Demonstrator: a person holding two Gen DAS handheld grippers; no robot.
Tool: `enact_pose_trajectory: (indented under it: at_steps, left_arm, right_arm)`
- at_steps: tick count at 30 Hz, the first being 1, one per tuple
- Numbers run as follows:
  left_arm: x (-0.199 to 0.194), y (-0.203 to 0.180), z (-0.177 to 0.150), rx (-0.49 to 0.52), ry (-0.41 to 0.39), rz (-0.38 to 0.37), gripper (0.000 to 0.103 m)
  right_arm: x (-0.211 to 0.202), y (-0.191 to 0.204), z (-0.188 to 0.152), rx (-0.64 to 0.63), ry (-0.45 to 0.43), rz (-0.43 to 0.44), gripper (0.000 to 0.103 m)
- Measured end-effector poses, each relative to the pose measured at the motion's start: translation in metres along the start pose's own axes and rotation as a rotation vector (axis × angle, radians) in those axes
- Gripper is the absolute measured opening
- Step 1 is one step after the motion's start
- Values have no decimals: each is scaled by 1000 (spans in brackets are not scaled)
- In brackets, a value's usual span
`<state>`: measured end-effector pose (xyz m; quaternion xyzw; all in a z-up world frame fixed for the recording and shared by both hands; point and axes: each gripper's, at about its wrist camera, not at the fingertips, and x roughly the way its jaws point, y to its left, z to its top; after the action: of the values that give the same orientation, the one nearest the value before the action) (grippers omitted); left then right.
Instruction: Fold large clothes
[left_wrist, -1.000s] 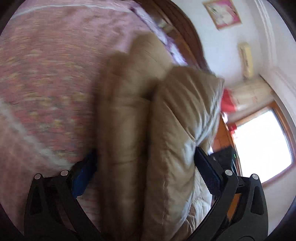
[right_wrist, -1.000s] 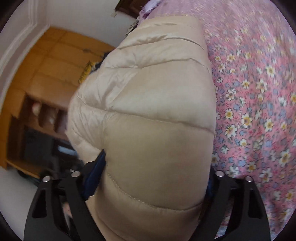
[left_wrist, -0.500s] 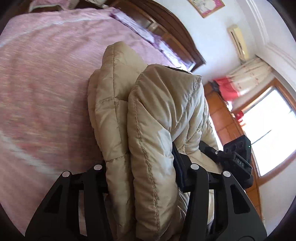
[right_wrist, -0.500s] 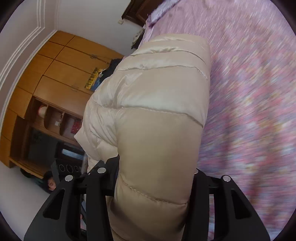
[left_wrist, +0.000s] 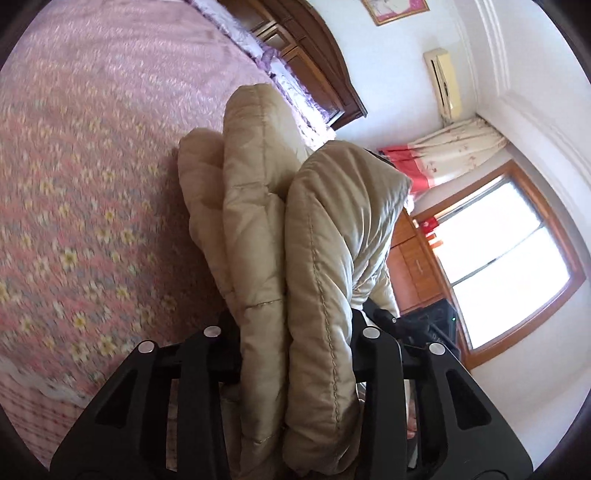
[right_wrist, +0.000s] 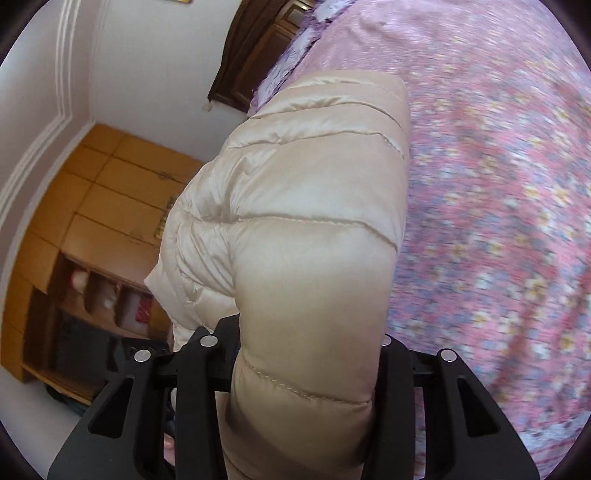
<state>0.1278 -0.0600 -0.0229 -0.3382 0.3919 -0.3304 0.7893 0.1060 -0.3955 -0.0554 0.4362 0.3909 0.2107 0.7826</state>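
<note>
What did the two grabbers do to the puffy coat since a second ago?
Both closed in on it. The left hand-held gripper now squeezes bunched folds of the beige puffer jacket; the right hand-held gripper pinches a padded section. The floral bedspread stays put.

The right gripper (right_wrist: 306, 347) has just been closing, and its jaws now pinch a thick fold of the beige puffer jacket (right_wrist: 295, 221). A pink flowered bed (right_wrist: 498, 184) lies at 3 o'clock, a wooden cabinet (right_wrist: 92, 229) at 9 o'clock.
</note>
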Motion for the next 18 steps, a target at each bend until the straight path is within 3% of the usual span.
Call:
enact_pose_trajectory:
  at_steps: [5, 7, 9, 10, 12, 14, 15, 16, 17, 18]
  left_arm:
    - [5, 33, -2, -76, 41, -66, 34]
    - [7, 35, -5, -28, 47, -43, 44]
    - [2, 24, -7, 76, 37, 49, 58]
    - [-6, 8, -9, 187, 11, 149, 66]
    - [-26, -21, -16, 411, -45, 314, 66]
    - [-47, -45, -23, 561, -137, 489, 63]
    - [-59, -57, -29, 622, -196, 564, 60]
    - [-75, -73, -35, 676, -271, 604, 51]
    - [-84, -84, -39, 697, -303, 589, 43]
    - [-95, -100, -44, 714, -315, 528, 38]
  right_arm:
    - [7, 8, 1, -55, 6, -21, 39]
    - [16, 4, -1, -51, 25, -39, 44]
    - [19, -3, 2, -51, 36, -75, 62]
    - [20, -3, 0, -39, 37, -80, 65]
    - [14, -1, -4, -4, 29, -111, 76]
    - [-5, 13, -8, -26, -35, -237, 83]
    - [-21, 34, -16, -104, -114, -343, 83]
    - [-33, 52, -23, -178, -181, -411, 83]
    - [-46, 73, -33, -267, -272, -485, 83]
    - [-55, 87, -43, -330, -345, -528, 83]
